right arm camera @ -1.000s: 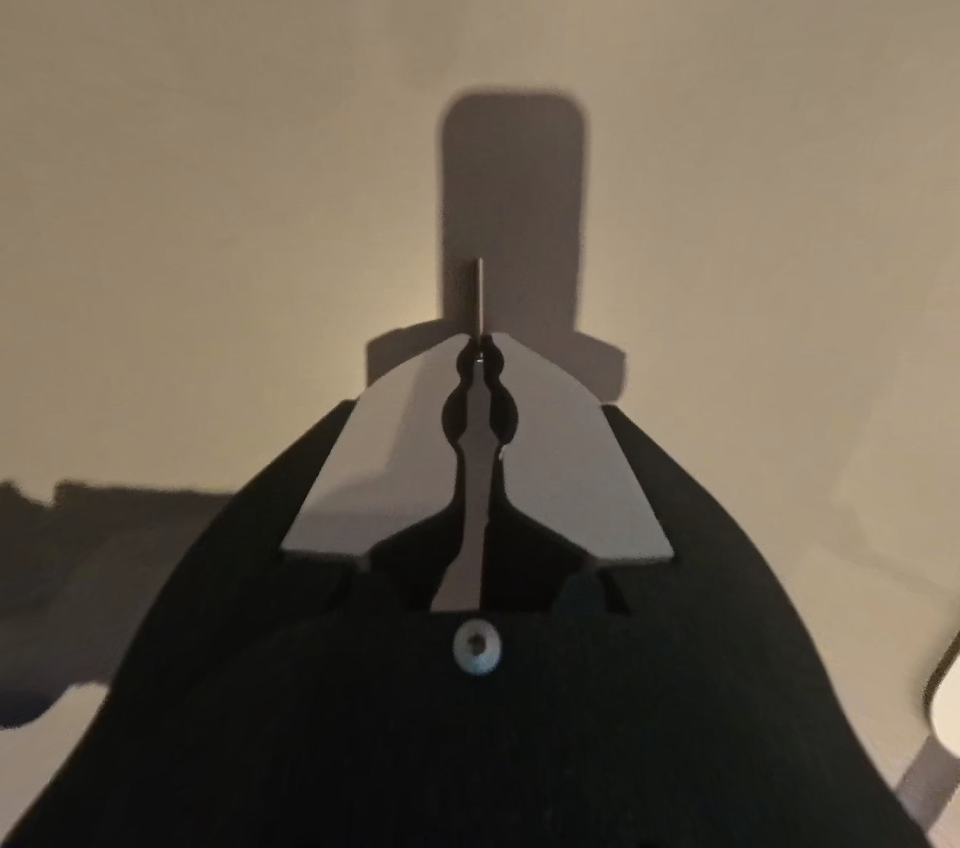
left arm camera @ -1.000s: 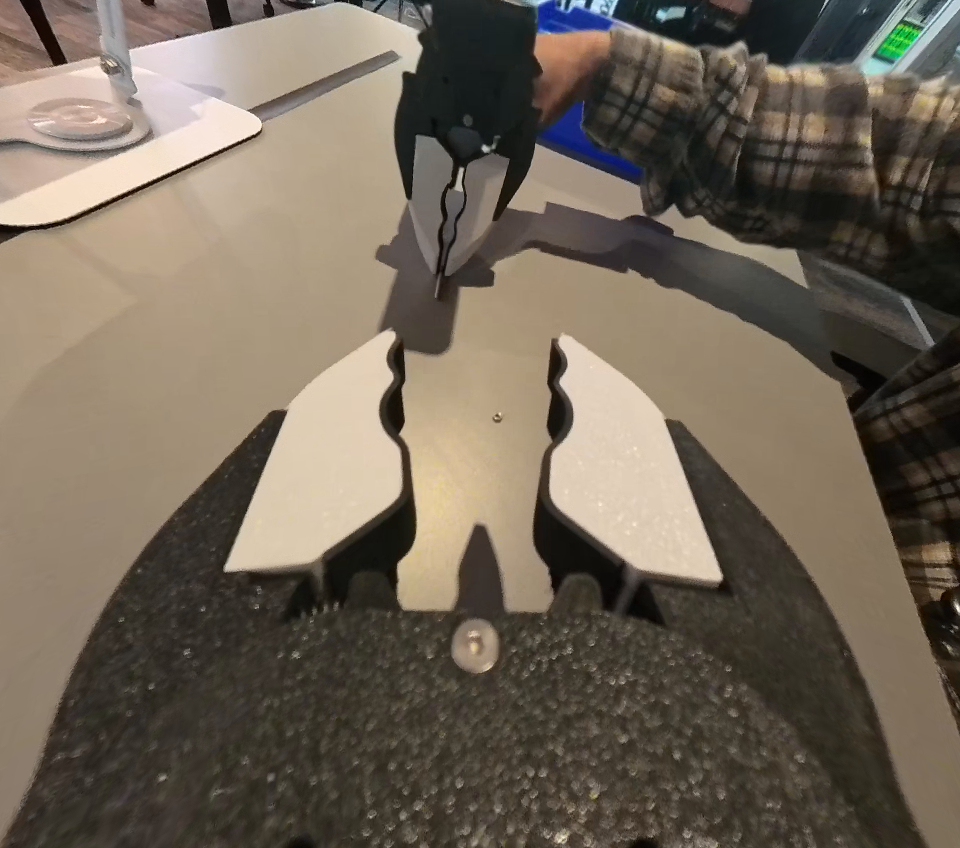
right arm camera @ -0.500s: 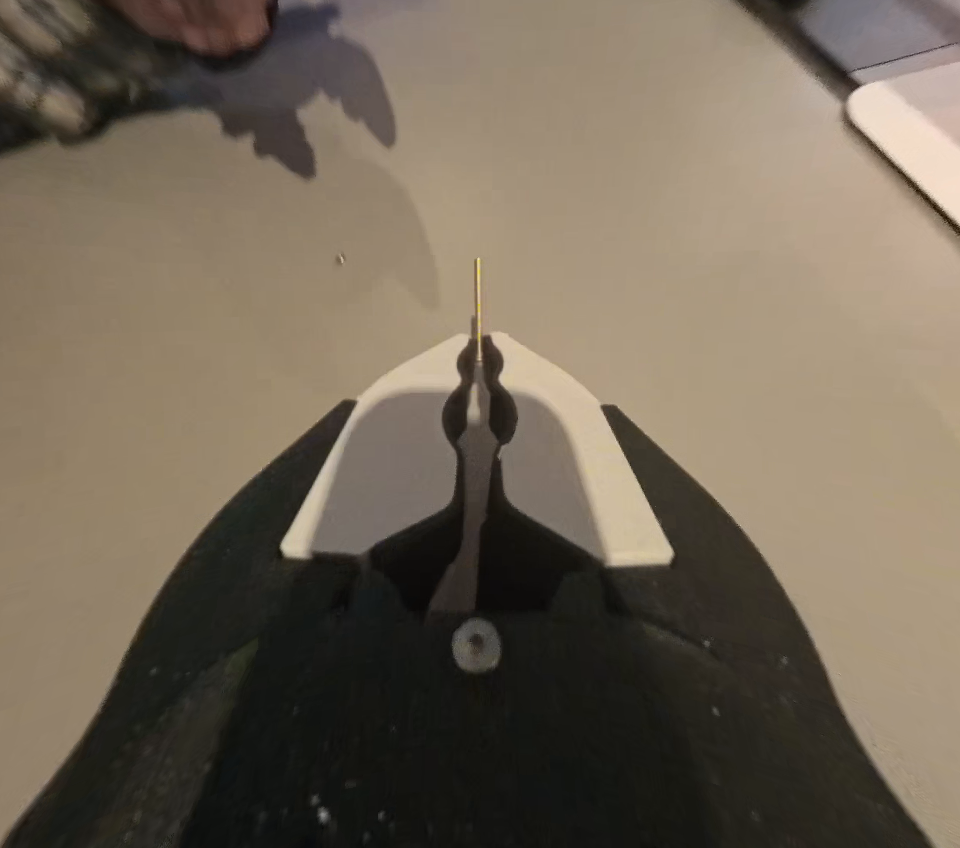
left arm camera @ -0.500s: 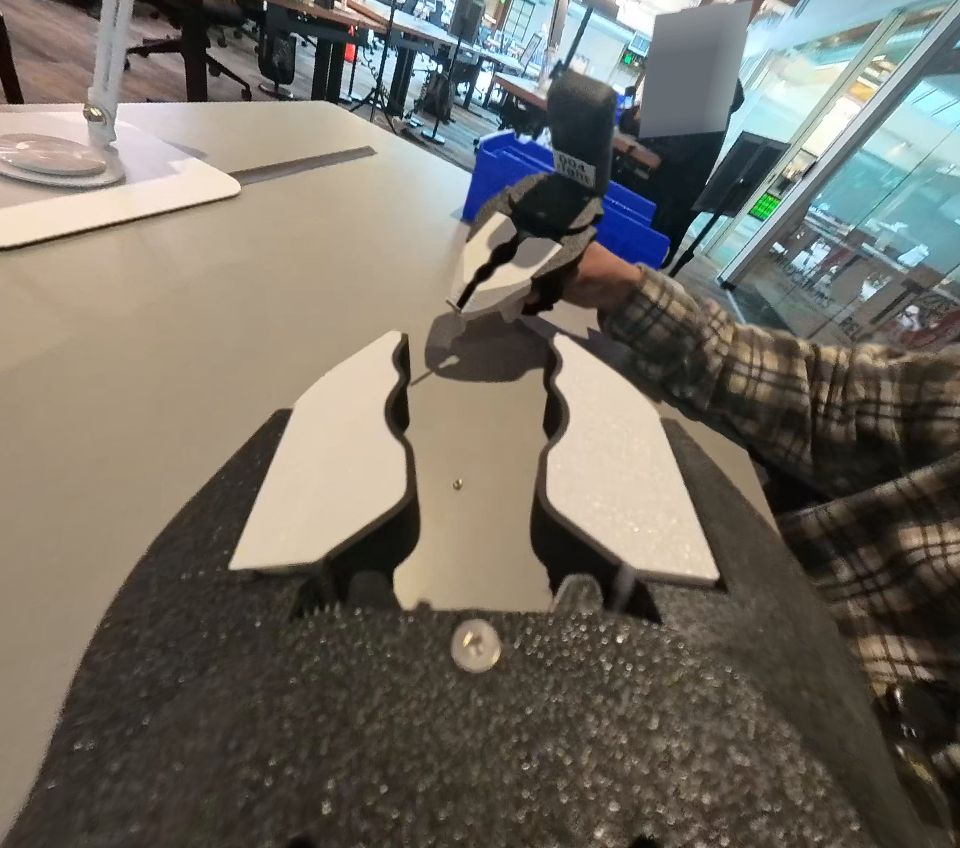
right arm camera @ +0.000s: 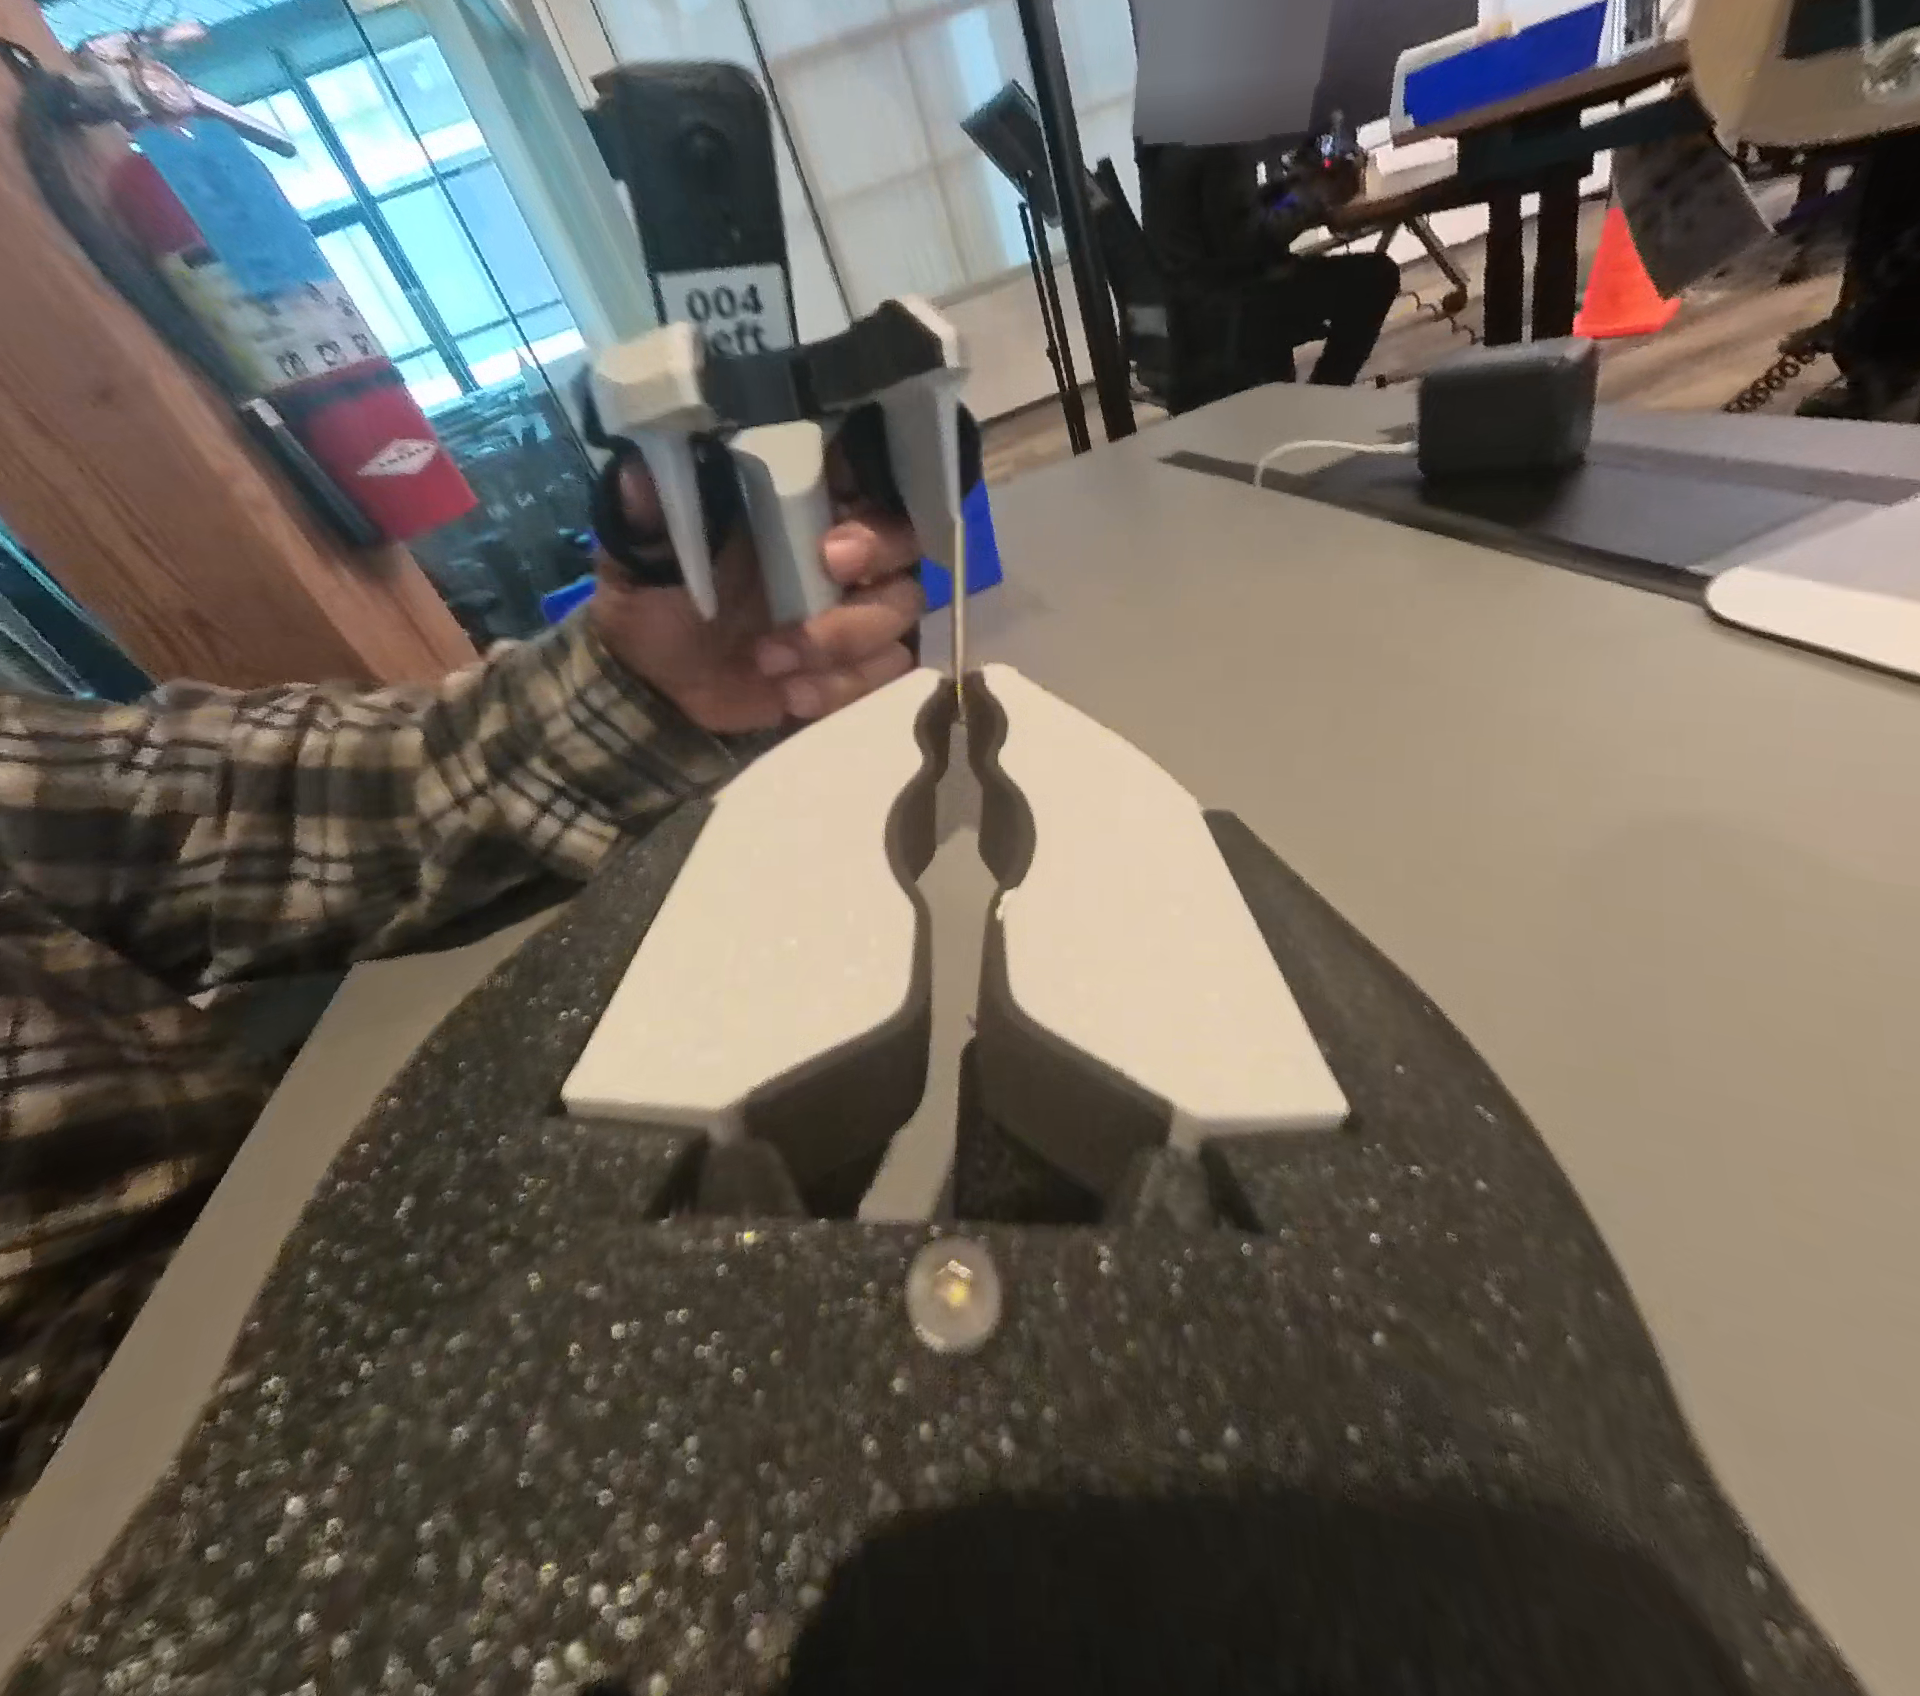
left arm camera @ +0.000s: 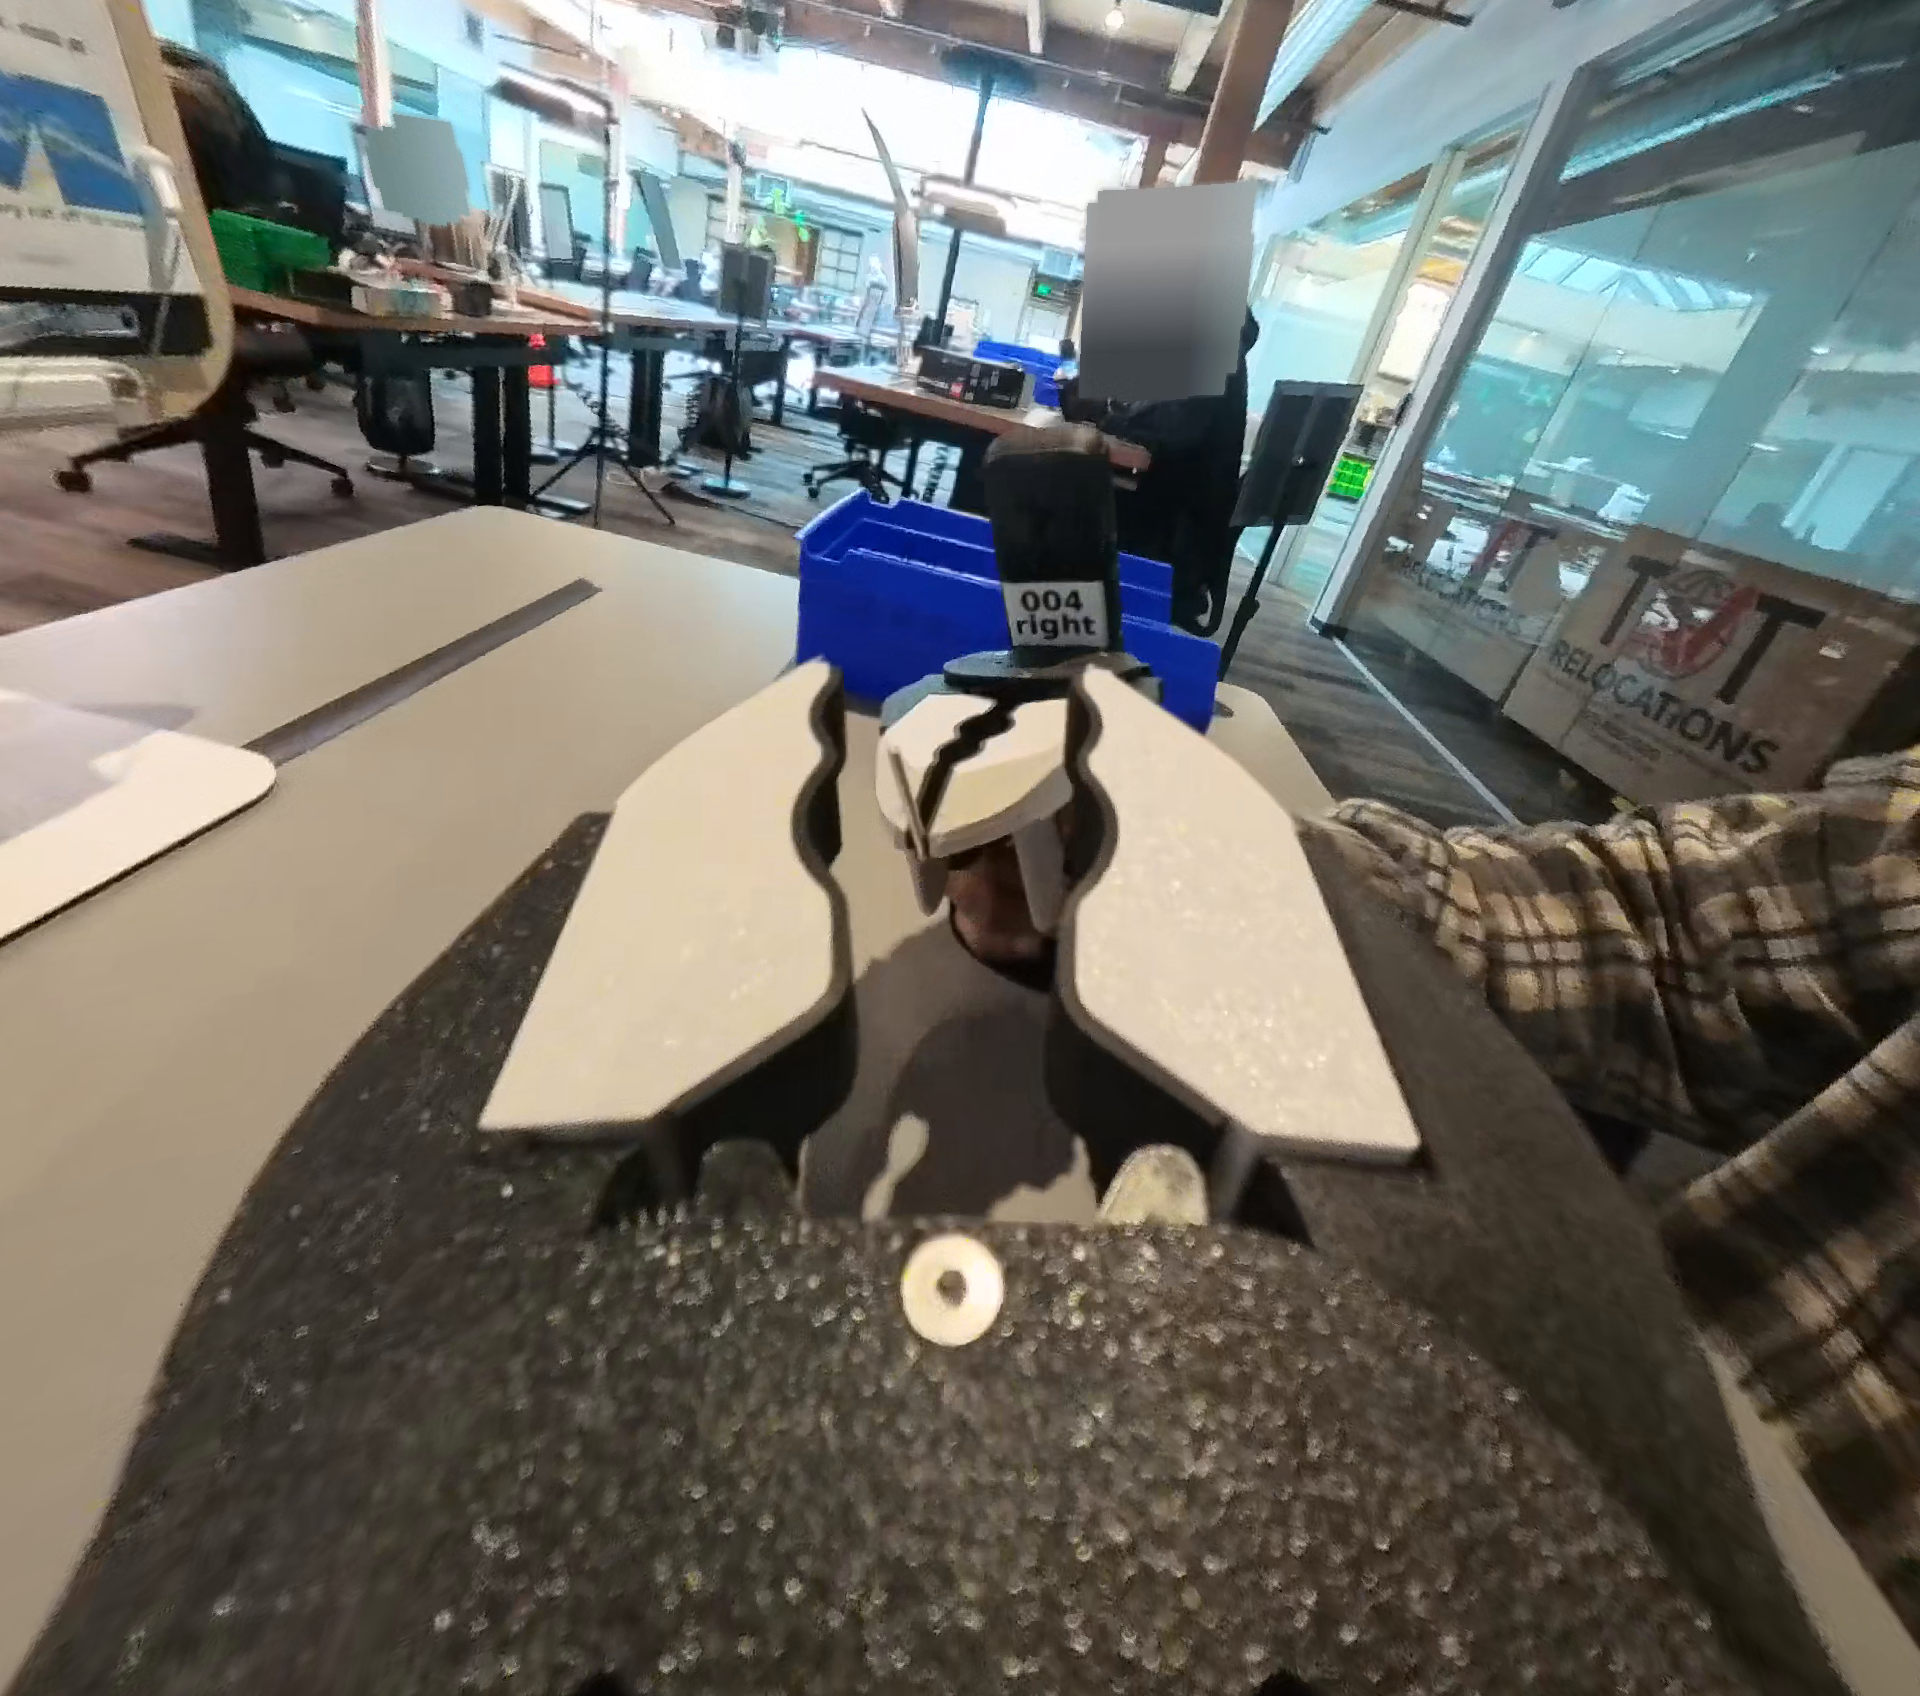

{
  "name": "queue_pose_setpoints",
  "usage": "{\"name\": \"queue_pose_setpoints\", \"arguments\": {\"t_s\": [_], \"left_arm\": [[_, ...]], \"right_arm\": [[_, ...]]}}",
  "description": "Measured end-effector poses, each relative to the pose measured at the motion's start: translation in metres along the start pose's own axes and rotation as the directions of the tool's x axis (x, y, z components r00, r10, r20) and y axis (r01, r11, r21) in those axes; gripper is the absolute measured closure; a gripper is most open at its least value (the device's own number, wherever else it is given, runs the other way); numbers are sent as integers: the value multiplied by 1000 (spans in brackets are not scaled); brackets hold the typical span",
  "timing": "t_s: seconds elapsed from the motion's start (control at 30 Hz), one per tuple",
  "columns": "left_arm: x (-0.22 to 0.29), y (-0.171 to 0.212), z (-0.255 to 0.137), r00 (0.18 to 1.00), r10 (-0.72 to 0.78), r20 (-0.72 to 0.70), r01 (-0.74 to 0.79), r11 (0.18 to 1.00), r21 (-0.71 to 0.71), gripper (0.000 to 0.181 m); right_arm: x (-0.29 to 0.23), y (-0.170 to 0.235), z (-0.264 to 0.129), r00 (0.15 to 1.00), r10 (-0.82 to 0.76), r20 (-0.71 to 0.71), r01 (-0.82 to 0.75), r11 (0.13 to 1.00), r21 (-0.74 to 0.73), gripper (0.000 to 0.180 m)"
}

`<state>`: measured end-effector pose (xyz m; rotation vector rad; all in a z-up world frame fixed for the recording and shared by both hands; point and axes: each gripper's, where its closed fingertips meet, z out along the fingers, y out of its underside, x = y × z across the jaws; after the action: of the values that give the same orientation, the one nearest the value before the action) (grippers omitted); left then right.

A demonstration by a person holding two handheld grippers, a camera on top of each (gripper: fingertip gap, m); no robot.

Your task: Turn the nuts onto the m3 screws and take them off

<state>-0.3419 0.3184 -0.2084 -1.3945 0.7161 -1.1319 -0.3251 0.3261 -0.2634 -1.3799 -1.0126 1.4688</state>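
Right wrist view, screw pinched, hidden in left view

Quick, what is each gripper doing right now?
Left gripper: open, holding nothing.
Right gripper: shut on the thin screw.

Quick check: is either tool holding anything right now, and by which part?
The right tool is shut on a thin screw, pinched at its near end between the tips, shaft pointing forward. The left tool is open and holds nothing.

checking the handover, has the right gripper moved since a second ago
Yes. The right gripper has lifted off the grey table and swung toward the open left gripper.
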Motion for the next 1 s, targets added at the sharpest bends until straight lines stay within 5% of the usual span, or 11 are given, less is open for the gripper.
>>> {"name": "queue_pose_setpoints", "arguments": {"t_s": [0.33,1.0], "left_arm": [[12,-8,8,999,14,-51,-13,1000,22,148],[40,-3,20,988,-21,-154,19,1000,-10,163]], "right_arm": [[-32,-25,4,994,-31,108,14,988,153,178],[-47,-36,2,991,-69,112,46,980,192,178]]}}
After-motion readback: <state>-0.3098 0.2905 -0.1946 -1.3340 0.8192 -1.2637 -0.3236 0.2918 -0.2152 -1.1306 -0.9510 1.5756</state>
